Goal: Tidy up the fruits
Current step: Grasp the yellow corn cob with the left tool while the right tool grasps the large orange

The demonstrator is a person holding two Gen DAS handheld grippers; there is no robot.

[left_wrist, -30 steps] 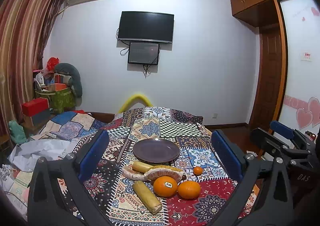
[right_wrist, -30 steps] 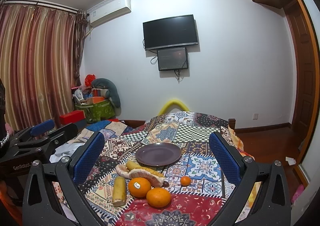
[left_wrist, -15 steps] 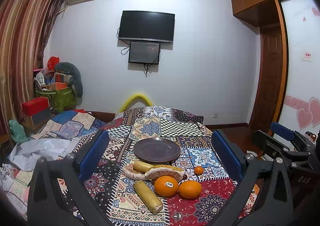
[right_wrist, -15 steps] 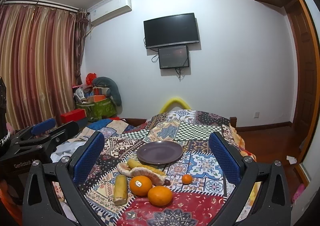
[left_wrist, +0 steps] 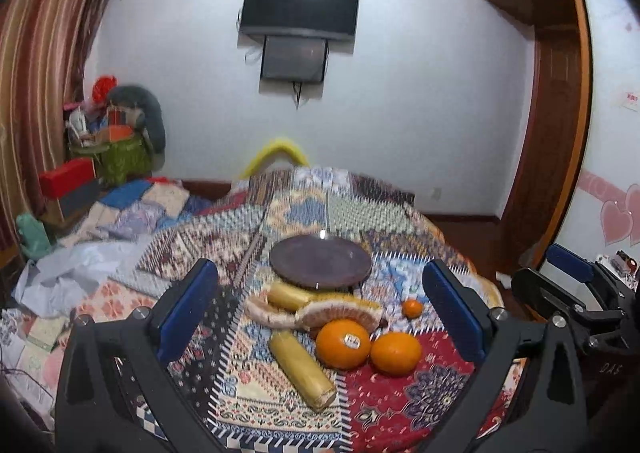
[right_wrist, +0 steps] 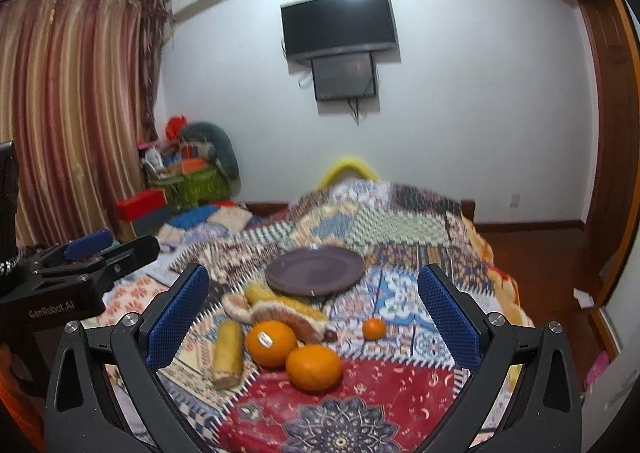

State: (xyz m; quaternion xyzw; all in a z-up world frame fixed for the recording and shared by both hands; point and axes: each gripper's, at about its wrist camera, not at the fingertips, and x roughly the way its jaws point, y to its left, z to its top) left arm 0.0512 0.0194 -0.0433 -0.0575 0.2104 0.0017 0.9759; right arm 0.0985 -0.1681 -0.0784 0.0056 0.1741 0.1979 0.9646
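Both grippers have tipped down toward the fruit.
Left gripper (left_wrist: 320, 309) and right gripper (right_wrist: 314, 313) gape empty; oranges (right_wrist: 313, 368) lie before the bare plate (right_wrist: 314, 271). Straddle one squarely.

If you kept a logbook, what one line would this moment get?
left gripper: open, empty | right gripper: open, empty | plate: bare | fruit: on cloth
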